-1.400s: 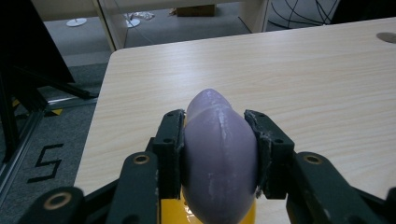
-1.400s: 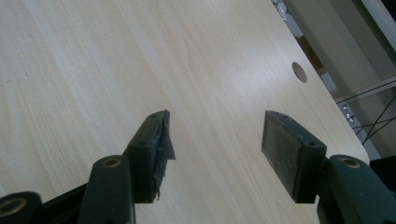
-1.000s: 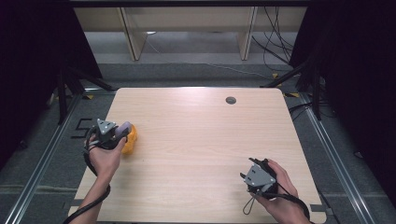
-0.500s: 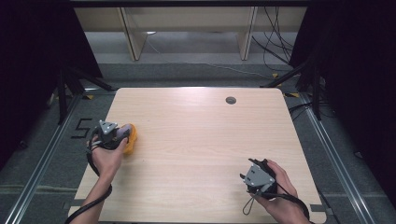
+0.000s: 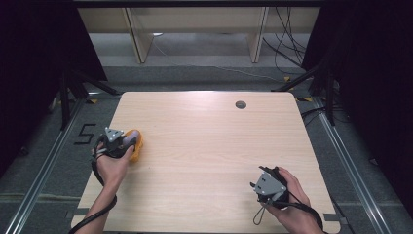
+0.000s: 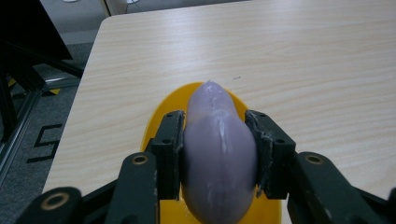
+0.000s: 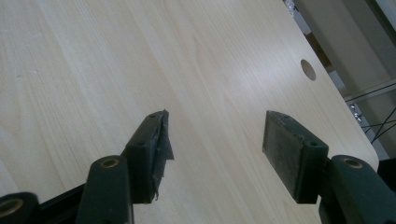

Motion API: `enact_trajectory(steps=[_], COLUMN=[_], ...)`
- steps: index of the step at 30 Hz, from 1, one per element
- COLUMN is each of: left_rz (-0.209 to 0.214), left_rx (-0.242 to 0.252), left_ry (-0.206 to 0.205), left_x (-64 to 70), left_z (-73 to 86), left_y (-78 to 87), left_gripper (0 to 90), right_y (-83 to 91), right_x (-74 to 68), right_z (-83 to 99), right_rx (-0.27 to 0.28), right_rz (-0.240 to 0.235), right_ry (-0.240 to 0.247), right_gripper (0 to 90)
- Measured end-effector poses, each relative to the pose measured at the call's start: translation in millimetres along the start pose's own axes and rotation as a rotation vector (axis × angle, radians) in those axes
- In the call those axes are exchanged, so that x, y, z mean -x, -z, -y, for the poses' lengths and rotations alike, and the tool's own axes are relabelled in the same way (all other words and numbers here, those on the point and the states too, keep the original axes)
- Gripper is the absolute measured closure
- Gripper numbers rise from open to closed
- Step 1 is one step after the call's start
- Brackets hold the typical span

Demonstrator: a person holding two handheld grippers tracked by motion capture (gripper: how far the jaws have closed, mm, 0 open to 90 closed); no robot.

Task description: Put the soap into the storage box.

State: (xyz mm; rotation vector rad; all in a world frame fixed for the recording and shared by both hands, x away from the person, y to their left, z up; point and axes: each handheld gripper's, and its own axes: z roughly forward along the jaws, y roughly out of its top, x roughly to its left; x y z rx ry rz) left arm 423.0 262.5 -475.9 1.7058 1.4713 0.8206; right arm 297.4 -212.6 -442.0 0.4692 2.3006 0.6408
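The left hand-held gripper (image 6: 218,154) is clenched on a pale purple, egg-shaped object (image 6: 217,158), with one pad on each side of its widest part. The object is just over a yellow dish (image 6: 161,116) which lies near the left edge of the table (image 5: 209,146); from the left gripper view I cannot tell if the object rests in the dish or hangs slightly above it. In the high view the left gripper (image 5: 117,141) and the dish (image 5: 136,148) are seen together at the table's left side.

The right hand-held gripper (image 7: 215,140) is released — its jaws stand wide apart over bare wood, near the front right corner, well apart from the dish.

The step in hand seems to be moving the purple object at the dish, either placing it or lifting it out. To do it well, the grip should stay centred on the widest part, because the smooth rounded surface can slip forward out of the pads. The move should go straight up or down — any sideways pull may drag the light dish along the table.
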Motion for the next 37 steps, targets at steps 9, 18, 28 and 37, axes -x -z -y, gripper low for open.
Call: enact_trajectory(steps=[9,18,28,37], left_rz=[0.021,0.056,0.16,0.184], left_rx=[0.017,0.057,0.053,-0.003], left_ry=[0.008,-0.011,-0.025,-0.021], left_x=[-2.5,-7.2,3.1,9.4], left_z=[-0.7,8.0,62.0,78.1], left_y=[15.4,55.2,89.0,88.1], left_gripper=[47.2,41.2,40.2,41.3], right_y=[0.4,-0.3,-1.6,-4.1], right_x=[-1.7,-1.4,-0.6,1.5], right_z=[0.2,0.9,2.7,6.3], right_rx=[-0.007,-0.013,-0.018,0.011], right_rz=[-0.003,-0.005,-0.012,-0.047], right_ry=[-0.017,-0.014,-0.033,-0.112], right_gripper=[41.4,40.8,39.8,41.6])
